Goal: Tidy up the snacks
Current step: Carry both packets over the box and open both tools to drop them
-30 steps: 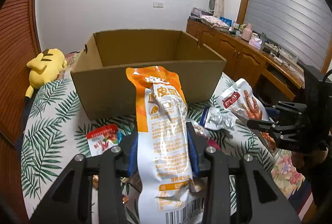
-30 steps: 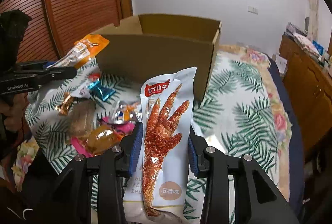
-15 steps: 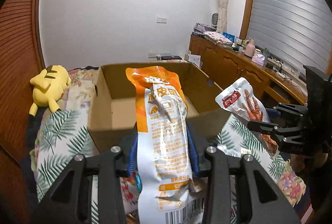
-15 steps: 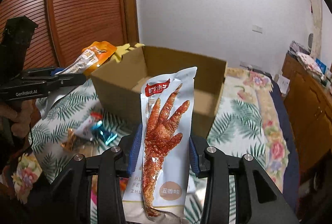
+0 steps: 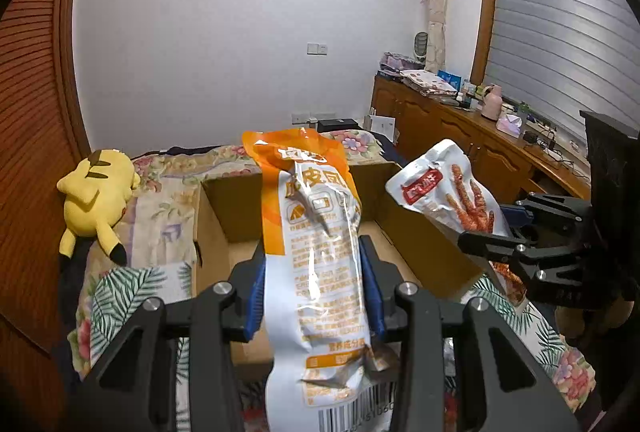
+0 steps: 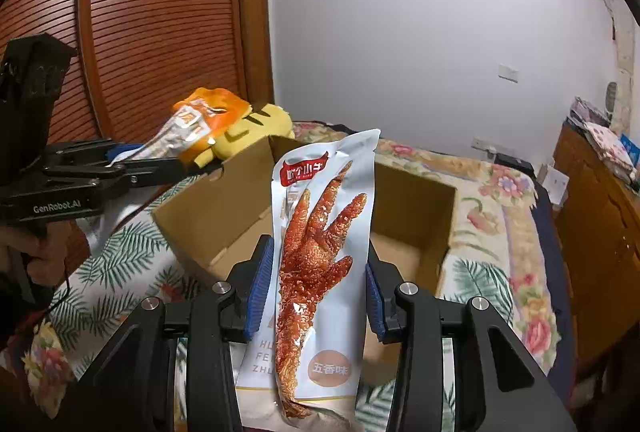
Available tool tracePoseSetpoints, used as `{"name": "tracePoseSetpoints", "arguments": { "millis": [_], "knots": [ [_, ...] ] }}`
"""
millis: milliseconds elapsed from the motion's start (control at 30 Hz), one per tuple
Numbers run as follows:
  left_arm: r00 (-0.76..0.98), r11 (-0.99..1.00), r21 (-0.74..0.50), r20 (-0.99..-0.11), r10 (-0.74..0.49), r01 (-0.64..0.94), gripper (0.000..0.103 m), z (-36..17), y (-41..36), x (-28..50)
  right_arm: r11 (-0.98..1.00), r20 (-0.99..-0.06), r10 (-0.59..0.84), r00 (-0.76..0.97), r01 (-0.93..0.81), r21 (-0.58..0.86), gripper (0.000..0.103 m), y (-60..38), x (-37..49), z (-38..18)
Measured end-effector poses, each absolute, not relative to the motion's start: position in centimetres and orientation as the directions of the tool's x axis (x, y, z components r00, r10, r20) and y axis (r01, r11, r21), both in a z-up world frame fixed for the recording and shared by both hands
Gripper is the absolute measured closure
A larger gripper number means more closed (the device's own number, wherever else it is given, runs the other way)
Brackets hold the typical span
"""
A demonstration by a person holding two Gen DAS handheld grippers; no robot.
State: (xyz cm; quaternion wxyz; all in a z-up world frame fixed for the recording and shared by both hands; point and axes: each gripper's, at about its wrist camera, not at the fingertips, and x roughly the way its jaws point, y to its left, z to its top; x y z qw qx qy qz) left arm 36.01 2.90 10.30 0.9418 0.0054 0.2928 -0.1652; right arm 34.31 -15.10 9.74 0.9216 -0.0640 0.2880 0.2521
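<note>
My left gripper is shut on an orange and white snack pack and holds it above the near edge of the open cardboard box. My right gripper is shut on a white chicken-foot snack pack and holds it above the box too. The right gripper with its pack shows at the right in the left wrist view. The left gripper with its pack shows at the left in the right wrist view. The box floor that shows is bare.
The box stands on a bed with a leaf-print cloth. A yellow plush toy lies beyond the box's left side. A wooden sideboard with clutter runs along the right. A slatted wooden door is at the left.
Both grippers have risen and moved forward with their packs, from in front of the box to above its opening. The loose snacks on the cloth have dropped out of view.
</note>
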Motion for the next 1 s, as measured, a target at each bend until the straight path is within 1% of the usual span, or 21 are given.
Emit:
{"name": "tracePoseSetpoints", "arguments": {
  "millis": [233,333,500,633,767,833,1000],
  "knots": [
    [0.776,0.949,-0.061,-0.562,-0.288,0.309,0.064,9.6,2.3,39.8,0.874,-0.562,0.411,0.718,-0.486,0.018,0.061,-14.2,37.5,9.0],
    [0.763,0.952,-0.077,-0.581,-0.284,0.296,0.064,8.8,2.1,41.7,0.882,-0.565,0.405,0.719,-0.47,0.033,0.061,-14.0,38.9,8.3],
    [0.743,0.964,-0.069,-0.624,-0.243,0.257,0.064,7.0,2.0,44.3,0.909,-0.578,0.357,0.734,-0.416,0.033,0.061,-14.3,41.2,7.2],
    [0.735,0.967,-0.049,-0.64,-0.223,0.251,0.063,6.2,1.4,44.8,0.924,-0.589,0.327,0.739,-0.381,0.035,0.061,-14.6,42.5,6.2],
    [0.722,0.969,-0.035,-0.661,-0.206,0.244,0.061,5.2,1.1,45.1,0.93,-0.595,0.311,0.741,-0.367,0.028,0.06,-14.6,42.6,5.9],
    [0.719,0.97,-0.035,-0.665,-0.201,0.239,0.06,4.9,1.2,45.3,0.934,-0.593,0.296,0.749,-0.358,0.013,0.058,-14.5,42.5,6.0],
    [0.73,0.975,-0.037,-0.657,-0.189,0.219,0.057,4.6,1.3,44.9,0.936,-0.621,0.268,0.736,-0.352,-0.012,0.054,-13.9,42.3,5.1]
  ]
}}
